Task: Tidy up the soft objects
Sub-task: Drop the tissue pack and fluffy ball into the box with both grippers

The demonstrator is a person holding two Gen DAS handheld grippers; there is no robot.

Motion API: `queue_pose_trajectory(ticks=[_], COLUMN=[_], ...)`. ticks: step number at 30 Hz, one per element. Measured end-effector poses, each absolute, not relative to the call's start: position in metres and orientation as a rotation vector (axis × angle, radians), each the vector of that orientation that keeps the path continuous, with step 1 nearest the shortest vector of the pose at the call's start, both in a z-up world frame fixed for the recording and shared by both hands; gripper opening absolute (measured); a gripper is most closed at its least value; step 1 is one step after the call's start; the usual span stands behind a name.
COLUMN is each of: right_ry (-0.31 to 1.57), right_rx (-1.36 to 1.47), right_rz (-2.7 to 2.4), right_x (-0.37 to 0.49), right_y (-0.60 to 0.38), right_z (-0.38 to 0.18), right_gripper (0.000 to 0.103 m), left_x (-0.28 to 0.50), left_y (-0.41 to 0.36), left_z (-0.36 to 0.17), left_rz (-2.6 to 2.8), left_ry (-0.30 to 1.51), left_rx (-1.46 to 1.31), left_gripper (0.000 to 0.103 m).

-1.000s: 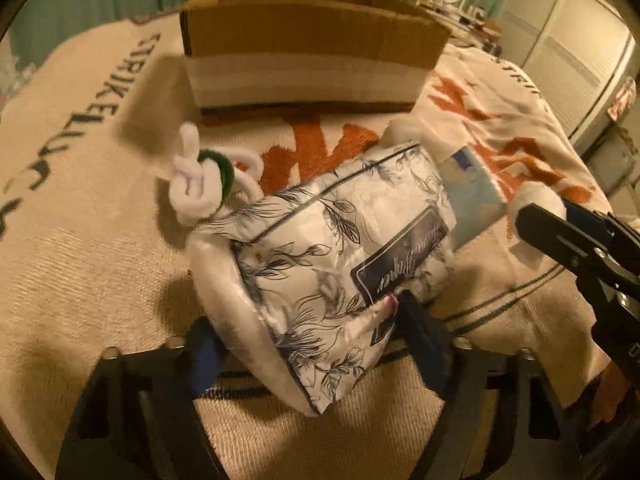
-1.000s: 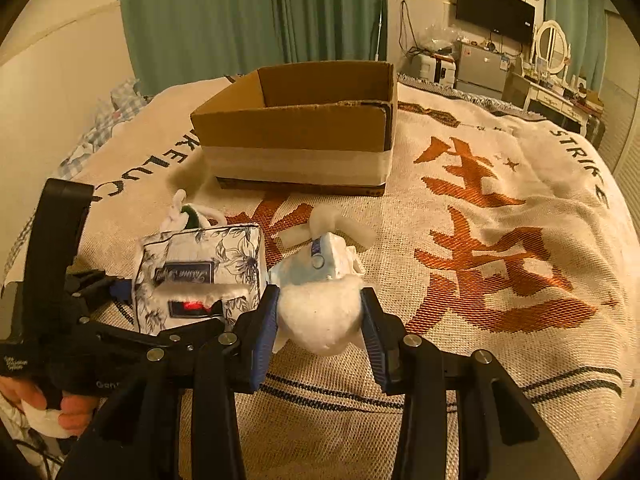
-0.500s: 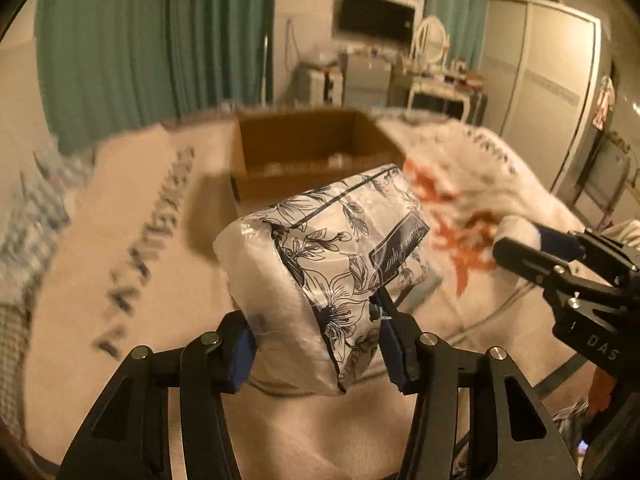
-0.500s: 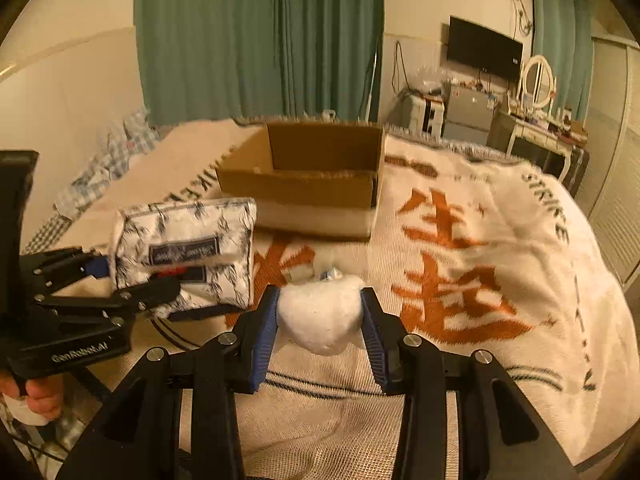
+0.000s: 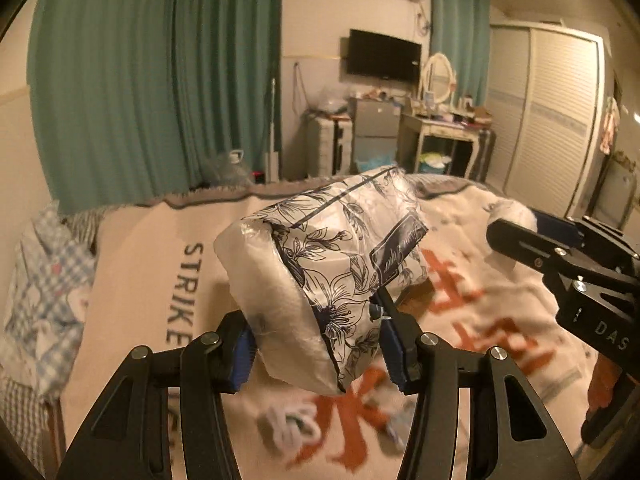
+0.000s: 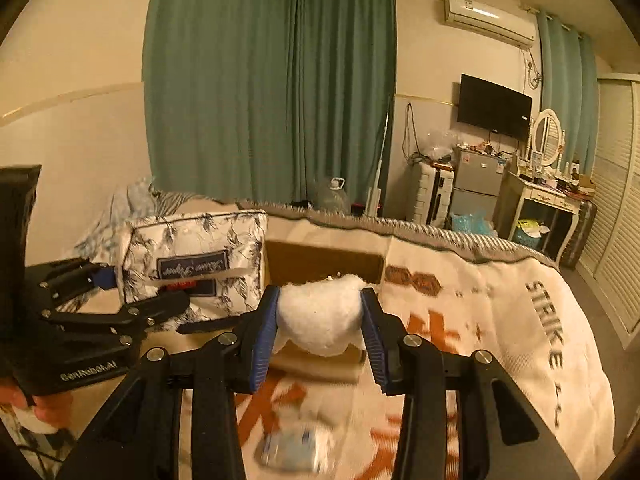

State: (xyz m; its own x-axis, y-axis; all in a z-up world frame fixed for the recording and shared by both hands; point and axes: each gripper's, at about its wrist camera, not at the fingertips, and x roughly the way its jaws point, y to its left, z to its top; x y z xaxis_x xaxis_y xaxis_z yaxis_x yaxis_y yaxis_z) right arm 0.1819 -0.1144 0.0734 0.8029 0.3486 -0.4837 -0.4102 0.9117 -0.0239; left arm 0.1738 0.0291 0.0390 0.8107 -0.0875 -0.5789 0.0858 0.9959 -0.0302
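Note:
My left gripper point(image 5: 316, 344) is shut on a floral-printed tissue pack point(image 5: 332, 272) and holds it high above the bed; the pack also shows in the right wrist view point(image 6: 196, 264). My right gripper point(image 6: 320, 340) is shut on a white plush toy point(image 6: 320, 320), lifted above the blanket. The brown cardboard box point(image 6: 324, 262) stands just beyond the plush, partly hidden by it. The right gripper shows at the right of the left wrist view point(image 5: 560, 264). The left gripper shows at the left of the right wrist view point(image 6: 120, 312).
A cream blanket with orange characters point(image 6: 480, 320) covers the bed. A small white and green soft toy point(image 5: 292, 428) and a light blue item point(image 6: 292, 448) lie blurred on it below. A dresser, fridge and wardrobe stand beyond the bed's far edge.
Both grippers have risen well above the bed with their loads and moved toward the box. The views now tilt up at the room.

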Motion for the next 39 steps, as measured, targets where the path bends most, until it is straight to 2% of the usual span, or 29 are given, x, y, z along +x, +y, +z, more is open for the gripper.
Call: queue_pose_trajectory(ticks=[5, 11, 15, 19, 21, 23, 28, 31, 33, 37, 39], right_ry=[0.541, 0.650, 0.681, 0.687, 0.678, 0.659, 0.600, 0.552, 0.517, 0.443, 0.426], right_rx=[-0.119, -0.099, -0.098, -0.077, -0.080, -0.087, -0.087, -0.101, -0.112, -0.142, -0.163], right_rz=[0.425, 0.430, 0.436, 0.433, 0.422, 0.409, 0.381, 0.372, 0.364, 0.343, 0.332], right_x=[0.243, 0.311, 0.331, 0.336, 0.333, 0.326, 0.299, 0.269, 0.247, 0.191, 0.166], right_y=[-0.104, -0.094, -0.091, -0.094, -0.095, -0.100, -0.109, -0.115, -0.119, -0.128, -0.130], right_z=[0.056, 0.008, -0.016, -0.021, -0.018, -0.010, 0.034, 0.070, 0.094, 0.140, 0.155], right_gripper=[0.040, 0.040, 0.040, 0.053, 0.061, 0.061, 0.064, 0.070, 0.074, 0.084, 0.093], left_x=[0.232, 0.276, 0.287, 0.288, 0.284, 0.277, 0.244, 0.218, 0.193, 0.150, 0.127], left_y=[0.035, 0.031, 0.025, 0.026, 0.027, 0.028, 0.024, 0.025, 0.025, 0.027, 0.029], left_z=[0.007, -0.038, -0.048, -0.048, -0.041, -0.030, 0.016, 0.047, 0.074, 0.111, 0.126], left_rz=[-0.067, -0.064, -0.055, -0.051, -0.054, -0.042, -0.017, -0.018, -0.014, 0.007, 0.010], left_ry=[0.657, 0.730, 0.746, 0.747, 0.729, 0.706, 0.614, 0.561, 0.512, 0.420, 0.396], left_rx=[-0.011, 0.019, 0.042, 0.032, 0.027, 0.030, 0.058, 0.041, 0.029, 0.031, 0.023], left_gripper=[0.052, 0.052, 0.057, 0.059, 0.063, 0.069, 0.070, 0.071, 0.091, 0.092, 0.092])
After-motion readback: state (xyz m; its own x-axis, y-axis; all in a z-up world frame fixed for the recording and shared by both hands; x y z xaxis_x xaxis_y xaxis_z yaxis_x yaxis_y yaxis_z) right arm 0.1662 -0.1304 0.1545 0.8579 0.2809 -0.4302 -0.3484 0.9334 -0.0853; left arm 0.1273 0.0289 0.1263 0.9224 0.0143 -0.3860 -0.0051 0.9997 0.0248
